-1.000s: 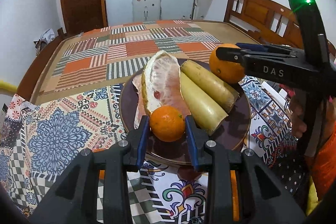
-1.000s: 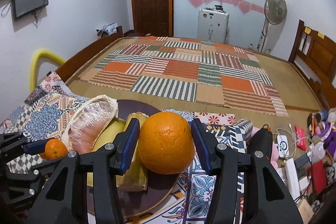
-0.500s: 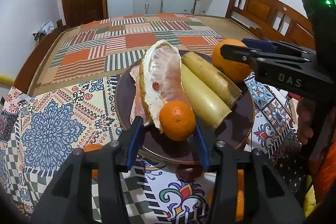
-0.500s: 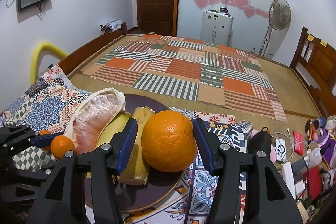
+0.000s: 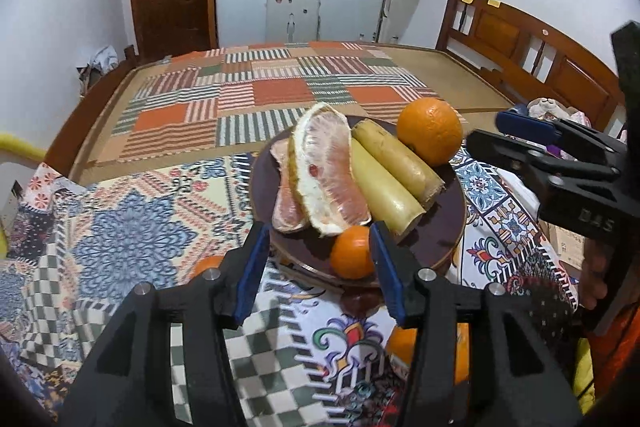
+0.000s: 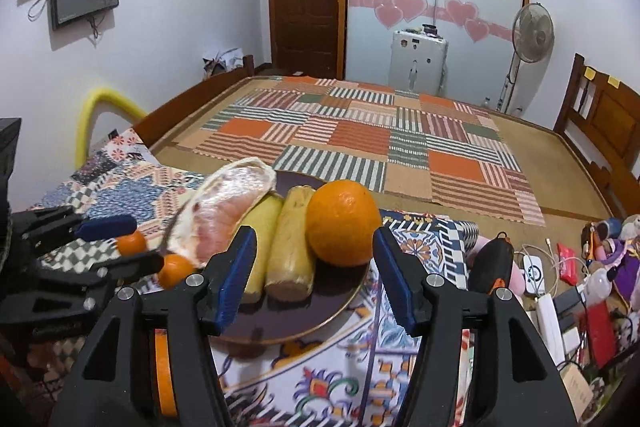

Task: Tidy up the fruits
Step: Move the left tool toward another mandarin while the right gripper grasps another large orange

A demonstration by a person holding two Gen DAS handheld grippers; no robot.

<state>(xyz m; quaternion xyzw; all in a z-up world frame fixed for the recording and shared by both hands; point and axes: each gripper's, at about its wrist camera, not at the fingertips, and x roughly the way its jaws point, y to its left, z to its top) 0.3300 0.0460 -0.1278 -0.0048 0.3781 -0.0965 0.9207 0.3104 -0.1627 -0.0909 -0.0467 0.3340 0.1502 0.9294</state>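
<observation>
A dark round plate (image 5: 442, 227) (image 6: 320, 311) holds a peeled pomelo piece (image 5: 328, 171) (image 6: 224, 211), two pale cane sticks (image 5: 396, 167) (image 6: 290, 243), a small mandarin (image 5: 352, 257) (image 6: 174, 269) at its near rim and a big orange (image 5: 430, 135) (image 6: 342, 221) at its far side. My left gripper (image 5: 316, 267) is open, its jaws wide beside the mandarin. My right gripper (image 6: 316, 273) is open just behind the big orange and shows at the right of the left wrist view (image 5: 532, 143).
A second mandarin (image 5: 206, 265) (image 6: 132, 243) lies on the patterned cloth (image 5: 120, 227) left of the plate. More orange fruit (image 5: 404, 345) sits under my left gripper. Chargers and clutter (image 6: 560, 287) lie at the right. A patchwork mat (image 6: 360, 135) covers the bed beyond.
Both grippers have opened and let go: the mandarin now rests on the plate's near rim, the big orange on its far side. Both grippers have pulled back a little.
</observation>
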